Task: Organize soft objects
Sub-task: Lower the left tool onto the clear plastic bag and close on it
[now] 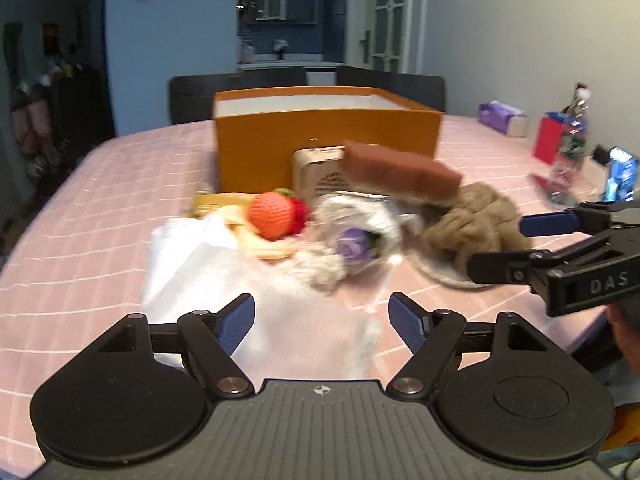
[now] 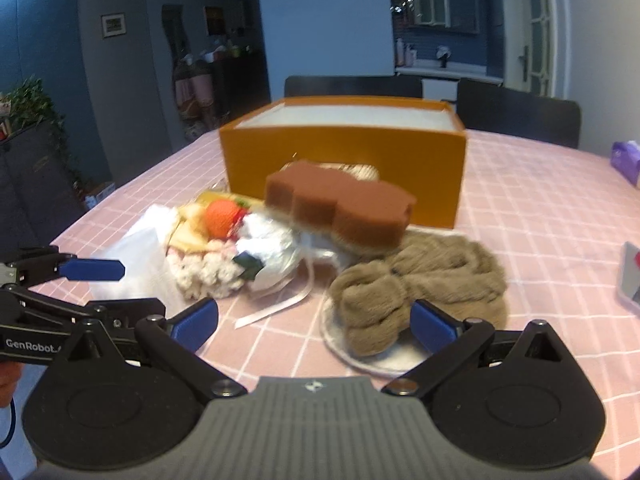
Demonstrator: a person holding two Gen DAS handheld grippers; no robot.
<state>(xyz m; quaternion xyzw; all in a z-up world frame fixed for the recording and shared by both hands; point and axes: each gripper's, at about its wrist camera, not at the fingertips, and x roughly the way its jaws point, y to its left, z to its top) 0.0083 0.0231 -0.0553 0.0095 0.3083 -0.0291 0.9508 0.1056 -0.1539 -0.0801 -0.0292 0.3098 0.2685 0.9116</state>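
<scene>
I have both grippers hovering low over the pink checked desk (image 2: 540,216), and both sets of jaws stand wide apart with nothing between them. The left gripper (image 1: 321,322) points at a white cloth (image 1: 208,264) lying flat at the near left of the pile; the right gripper (image 2: 314,322) faces the tan fuzzy bundle (image 2: 420,280), which sits on a pale round mat just ahead of its fingers. The soft things lie heaped together in front of the orange box (image 2: 344,160), which stands open behind them and looks empty from what I can see of its white inside. A brown sponge (image 2: 340,208) rests tilted on top of the heap, its far end against something pale next to the box wall. Left of it are an orange knitted ball (image 2: 222,218), a white plastic-wrapped bundle (image 2: 272,246) with a ribbon trailing toward me, and a pinkish knitted piece (image 2: 208,270). I judge all of this to be light and yielding. The sponge should compress, so I would pinch it across its narrow waist. The fuzzy bundle will sag and may unroll, so I would bite deep into its thick near fold. The wrapped bundle looks slippery, and the ribbon could snag its neighbours.
</scene>
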